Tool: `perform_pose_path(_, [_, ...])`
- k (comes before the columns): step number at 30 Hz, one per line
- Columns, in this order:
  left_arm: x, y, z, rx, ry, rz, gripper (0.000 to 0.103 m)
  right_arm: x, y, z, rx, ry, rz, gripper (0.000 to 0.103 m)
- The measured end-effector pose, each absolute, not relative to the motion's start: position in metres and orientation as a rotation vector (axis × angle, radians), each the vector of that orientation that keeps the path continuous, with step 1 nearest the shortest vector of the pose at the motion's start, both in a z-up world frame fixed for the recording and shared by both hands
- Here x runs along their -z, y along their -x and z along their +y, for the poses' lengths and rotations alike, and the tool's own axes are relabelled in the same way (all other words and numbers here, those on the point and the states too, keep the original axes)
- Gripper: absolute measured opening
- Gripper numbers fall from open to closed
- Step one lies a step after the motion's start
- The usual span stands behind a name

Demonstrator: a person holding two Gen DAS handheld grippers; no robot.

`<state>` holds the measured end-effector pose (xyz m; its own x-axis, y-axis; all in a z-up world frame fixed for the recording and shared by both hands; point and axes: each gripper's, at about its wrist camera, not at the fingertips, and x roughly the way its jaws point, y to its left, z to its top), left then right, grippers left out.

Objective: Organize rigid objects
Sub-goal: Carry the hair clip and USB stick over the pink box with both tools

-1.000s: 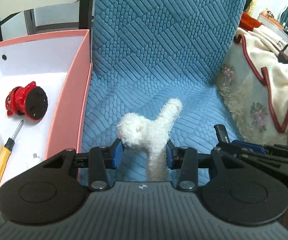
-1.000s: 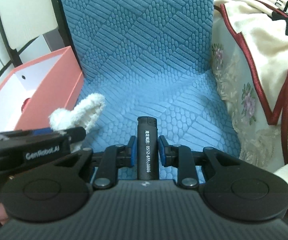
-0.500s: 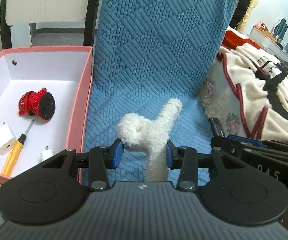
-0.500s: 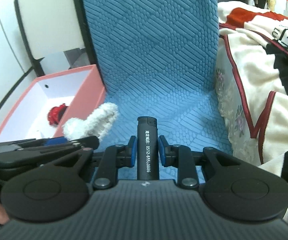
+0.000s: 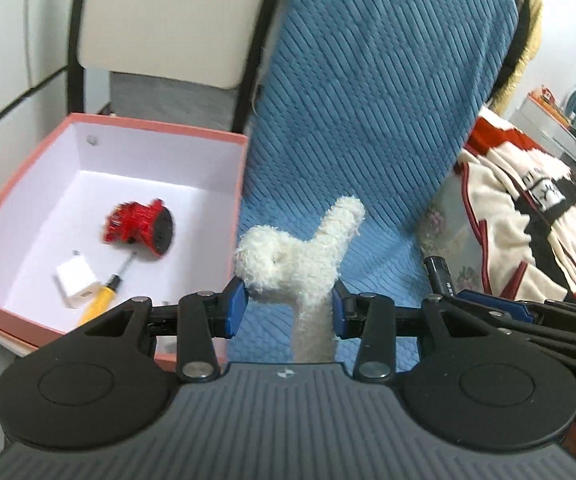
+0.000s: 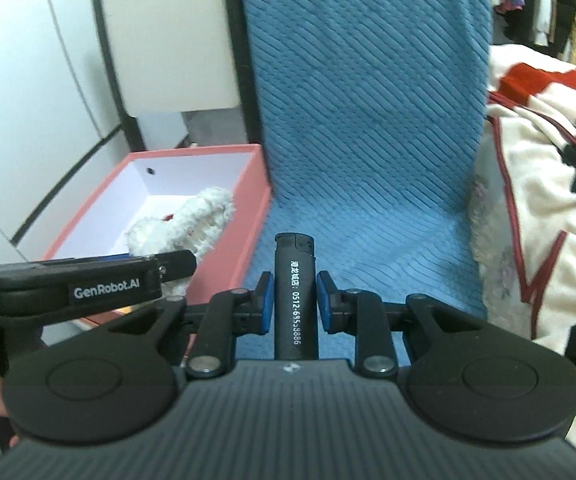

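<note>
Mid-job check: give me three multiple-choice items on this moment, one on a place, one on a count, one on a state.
1. Where is the red brush?
A. inside the pink box
B. on the blue seat cover
C. on the blanket

2. How many things lie in the box?
A. one
B. at least three
C. none

3. What is the right gripper doing?
A. standing open
B. clamped on a black lighter
C. holding a white plush toy

Answers: 1 A, it lies on the box's white floor. 2 B, brush, white charger, yellow screwdriver. 3 B, both pads press the lighter.

Two close wrist cameras are looking forward and downward along their grippers. Both are sharing the blue chair cover (image 5: 368, 120) and pink box (image 6: 224, 248).
</note>
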<state>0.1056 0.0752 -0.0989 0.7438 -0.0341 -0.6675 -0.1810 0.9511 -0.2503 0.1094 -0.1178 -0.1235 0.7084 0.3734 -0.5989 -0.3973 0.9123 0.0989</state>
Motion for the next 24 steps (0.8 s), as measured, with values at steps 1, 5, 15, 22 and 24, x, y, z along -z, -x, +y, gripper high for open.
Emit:
perform_pose_path(1, [0.097,-0.100,0.082,-0.094,0.313,0.725,0.047,0.121,-0.108,-0.111,-0.439,0.044,0.651,0.026])
perform_pose_path(5, [0.083,-0.083,0.110,-0.138,0.319,0.704,0.047,0.112,-0.101,-0.085,-0.494,0.052,0.643,0.026])
perform_pose_path(15, [0.057,-0.043,0.181,-0.235,0.343,0.674,0.047,0.099,-0.087,-0.019,-0.611,0.086,0.640,0.026])
perform_pose_path(22, [0.064,-0.049,0.213,-0.267,0.357,0.700,0.047,0.104,-0.096,0.008,-0.627,0.108,0.668,0.026])
perform_pose_path(24, [0.068,-0.055,0.218,-0.267,0.358,0.709,0.047,0.108,-0.101,0.014,-0.630,0.111,0.686,0.026])
